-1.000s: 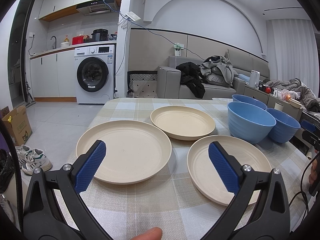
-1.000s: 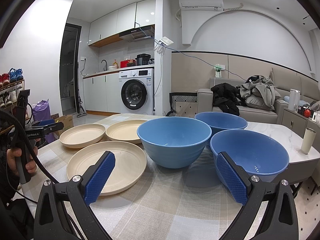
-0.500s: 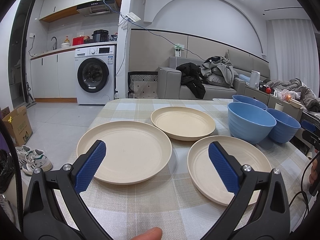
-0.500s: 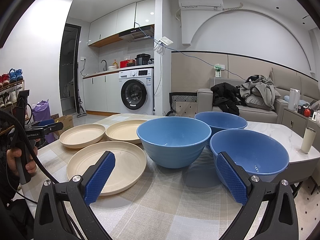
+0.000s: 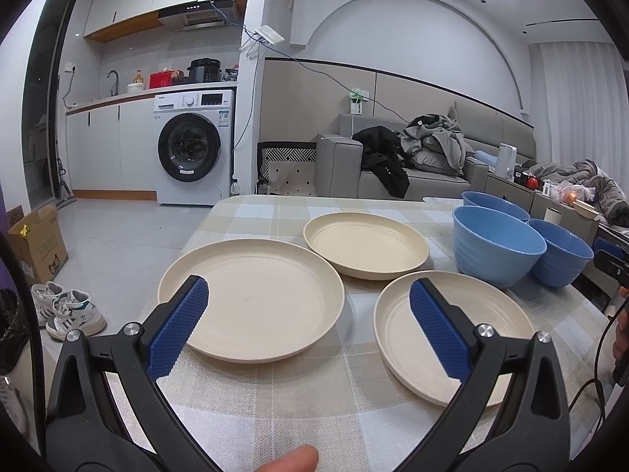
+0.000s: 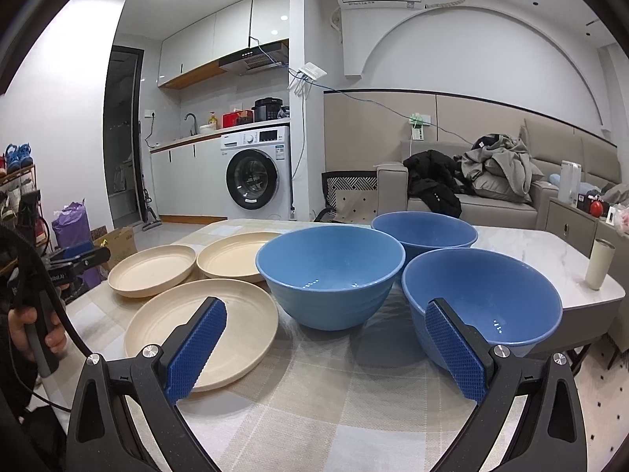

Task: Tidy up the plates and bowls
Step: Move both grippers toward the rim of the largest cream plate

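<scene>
Status: both of my tongs are spread wide and hold nothing. My left tongs point(image 5: 308, 324) hover low over the near edge of the surface point(image 5: 275, 405), facing three cream plates. My right tongs point(image 6: 328, 348) hover in front of three blue bowls.

Layout of the task items:
- Near-left plate point(image 5: 251, 299), nearest my left tongs.
- Far plate point(image 5: 365, 244), behind it.
- Near-right plate point(image 5: 397, 334), just beside the bowls.
- Front-left bowl point(image 6: 330, 281), front-right bowl point(image 6: 481, 303) and rear bowl point(image 6: 424, 230), clustered close together. I cannot tell whether their rims touch.

All six items lie singly on the checked cloth. Nothing is stacked, so I judge the task to be at its first step: approach and selection.

Next move, as I judge it: lower one pair of tongs to a plate rim, one finger above and one below, then close. The rims sit low on the cloth, so a shallow entry angle is required. For the bowls, grip the wall over the rim, then nest one bowl inside another.
</scene>
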The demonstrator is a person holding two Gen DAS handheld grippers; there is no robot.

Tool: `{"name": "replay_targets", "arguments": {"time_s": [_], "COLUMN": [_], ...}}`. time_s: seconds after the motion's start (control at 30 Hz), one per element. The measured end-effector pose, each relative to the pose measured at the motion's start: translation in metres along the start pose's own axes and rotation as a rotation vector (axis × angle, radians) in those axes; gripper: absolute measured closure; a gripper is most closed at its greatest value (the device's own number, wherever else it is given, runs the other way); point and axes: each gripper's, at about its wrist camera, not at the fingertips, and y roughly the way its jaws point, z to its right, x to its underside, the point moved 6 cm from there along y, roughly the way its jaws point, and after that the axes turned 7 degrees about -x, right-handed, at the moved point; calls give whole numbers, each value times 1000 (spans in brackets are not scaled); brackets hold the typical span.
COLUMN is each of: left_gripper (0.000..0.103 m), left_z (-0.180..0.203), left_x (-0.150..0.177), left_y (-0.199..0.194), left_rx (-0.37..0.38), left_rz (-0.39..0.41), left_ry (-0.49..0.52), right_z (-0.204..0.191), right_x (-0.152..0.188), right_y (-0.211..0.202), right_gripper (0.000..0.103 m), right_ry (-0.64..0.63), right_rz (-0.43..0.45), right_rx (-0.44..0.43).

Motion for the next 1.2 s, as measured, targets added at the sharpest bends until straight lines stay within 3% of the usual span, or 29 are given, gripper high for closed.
{"name": "replay_targets", "arguments": {"time_s": [0.4,0.8,1.2], "left_gripper": [1,1,1], "left_z": [0,-15,-46], "left_x": [-19,-34,-38], "left_y": [-17,-30,-24], "left_rx": [64,-6,-54], "left_rz": [-53,-114,-192], "left_ry": [-30,-19,-75], "right_z": [-28,-71,-112], "right_x": [-24,-62,-93], "right_y": [6,16,61], "right_gripper": [0,0,0], "right_ry": [40,4,-11], "right_rz": [-44,-79,-145], "right_rx": [-99,-187,-263]}}
